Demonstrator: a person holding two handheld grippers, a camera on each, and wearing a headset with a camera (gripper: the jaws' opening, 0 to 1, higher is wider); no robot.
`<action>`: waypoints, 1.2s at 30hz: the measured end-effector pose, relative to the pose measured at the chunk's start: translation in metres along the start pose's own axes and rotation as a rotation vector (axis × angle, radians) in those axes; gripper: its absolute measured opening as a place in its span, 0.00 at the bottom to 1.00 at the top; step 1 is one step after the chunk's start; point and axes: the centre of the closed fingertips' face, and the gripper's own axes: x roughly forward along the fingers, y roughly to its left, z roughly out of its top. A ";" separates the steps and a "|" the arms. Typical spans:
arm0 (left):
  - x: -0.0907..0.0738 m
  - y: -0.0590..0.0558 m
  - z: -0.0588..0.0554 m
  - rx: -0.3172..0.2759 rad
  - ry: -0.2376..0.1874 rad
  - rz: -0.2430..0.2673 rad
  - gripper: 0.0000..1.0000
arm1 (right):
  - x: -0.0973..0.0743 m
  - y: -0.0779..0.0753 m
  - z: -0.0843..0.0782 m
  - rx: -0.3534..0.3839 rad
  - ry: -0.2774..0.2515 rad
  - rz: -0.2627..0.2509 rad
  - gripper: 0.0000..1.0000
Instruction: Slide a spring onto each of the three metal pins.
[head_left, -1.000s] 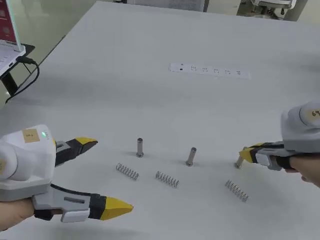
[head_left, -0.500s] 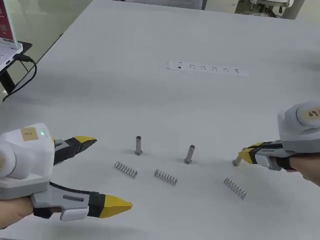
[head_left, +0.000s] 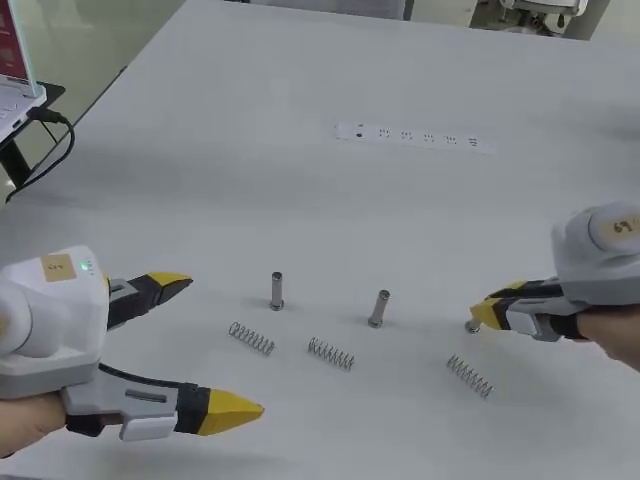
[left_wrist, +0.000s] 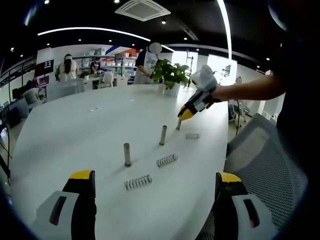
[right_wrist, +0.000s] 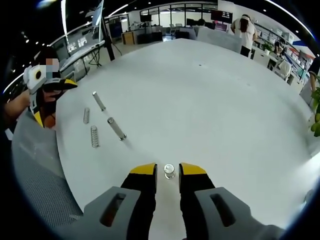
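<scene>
While the left gripper is hovering low over the desk with its fingers spread wide apart and gripping nothing, the right gripper is holding its fingers close together at desk level, one on each side of the third pin. In the right gripper view, this pin is standing upright between the two yellow fingertips. A thin gap is showing on each side of it, so the fingers are bracketing the pin without clamping it.

The first pin is standing upright ahead of the left fingers, near the upper fingertip as the head view is showing it. The second pin is standing between the first pin and the right fingers, well apart from both. Each pin is standing bare.

The first spring is lying flat on the desk directly ahead of the open left fingers, just beside the base of the first pin. The second spring is lying farther out from the left fingers, near the base of the second pin. The third spring is lying near the right fingers, on the person's side of them, and is touching neither finger.

A power strip is lying on the desk well beyond all four fingers.
</scene>
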 end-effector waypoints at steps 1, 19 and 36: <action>0.000 0.000 0.000 0.000 -0.001 0.000 0.97 | 0.000 0.000 0.000 -0.008 0.000 -0.003 0.16; 0.001 0.000 0.002 0.000 -0.003 0.000 0.98 | -0.004 0.001 0.002 -0.025 -0.026 -0.002 0.36; 0.002 0.004 0.005 0.002 -0.002 0.002 0.98 | -0.009 0.005 0.008 -0.050 -0.056 0.011 0.48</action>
